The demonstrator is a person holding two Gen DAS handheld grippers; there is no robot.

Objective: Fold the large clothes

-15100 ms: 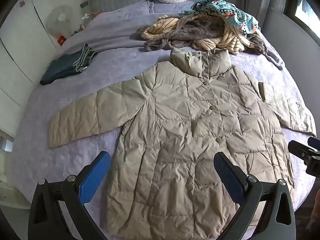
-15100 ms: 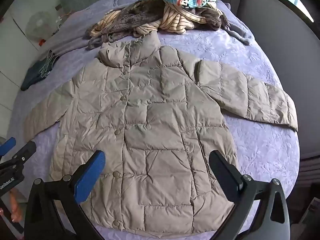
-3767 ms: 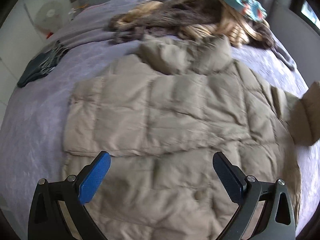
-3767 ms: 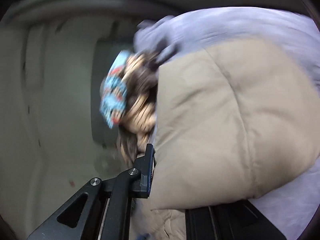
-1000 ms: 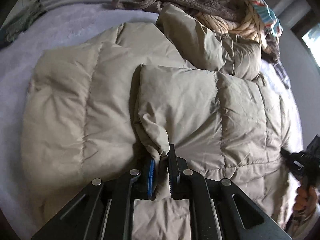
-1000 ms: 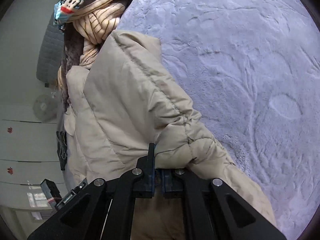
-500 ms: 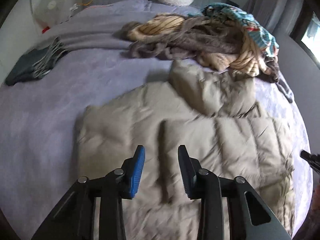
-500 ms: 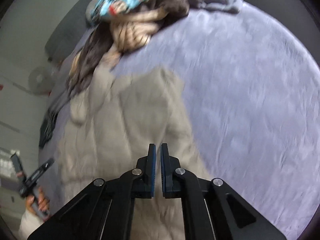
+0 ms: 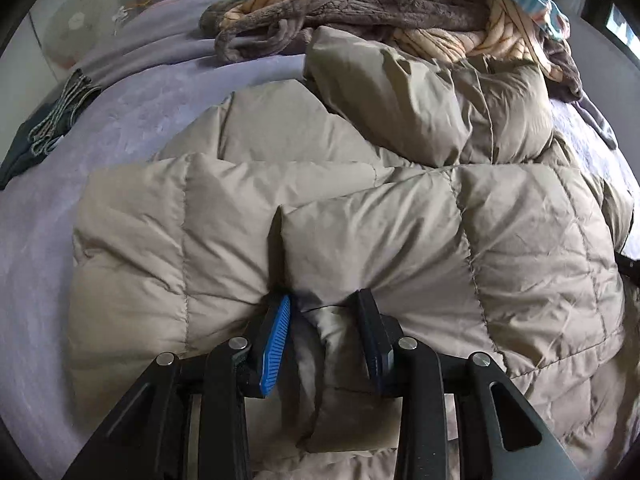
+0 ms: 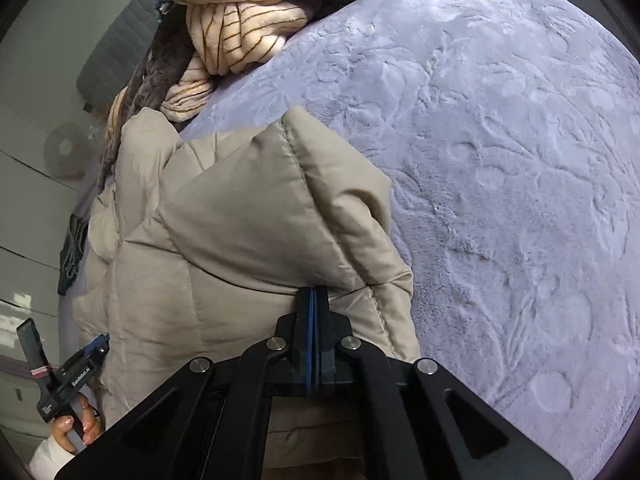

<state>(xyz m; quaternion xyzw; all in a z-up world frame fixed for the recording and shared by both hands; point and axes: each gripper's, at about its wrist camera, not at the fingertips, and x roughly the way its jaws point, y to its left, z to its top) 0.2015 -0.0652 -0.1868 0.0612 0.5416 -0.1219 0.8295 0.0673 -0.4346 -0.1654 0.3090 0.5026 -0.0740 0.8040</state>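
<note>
A beige quilted puffer coat (image 9: 400,220) lies on the lavender bed (image 9: 132,120), its sleeves folded in across the body. My left gripper (image 9: 324,320) is open, with a puffed ridge of the coat's folded fabric between its fingers at the near edge. My right gripper (image 10: 314,300) has its jaws pressed together against the coat's right side edge (image 10: 280,208); I cannot see fabric between the pads. The left gripper and the hand holding it also show in the right wrist view (image 10: 68,376).
A pile of other clothes (image 9: 400,4), brown, striped and patterned, lies just behind the coat's collar. Folded dark clothing (image 9: 44,128) sits at the bed's left edge. Bare lavender blanket (image 10: 520,160) stretches right of the coat. A fan (image 9: 76,28) stands by the wall.
Both grippers let go of the coat about half a second ago and pulled back. They have since dropped back to the coat, the left one open over a fabric ridge.
</note>
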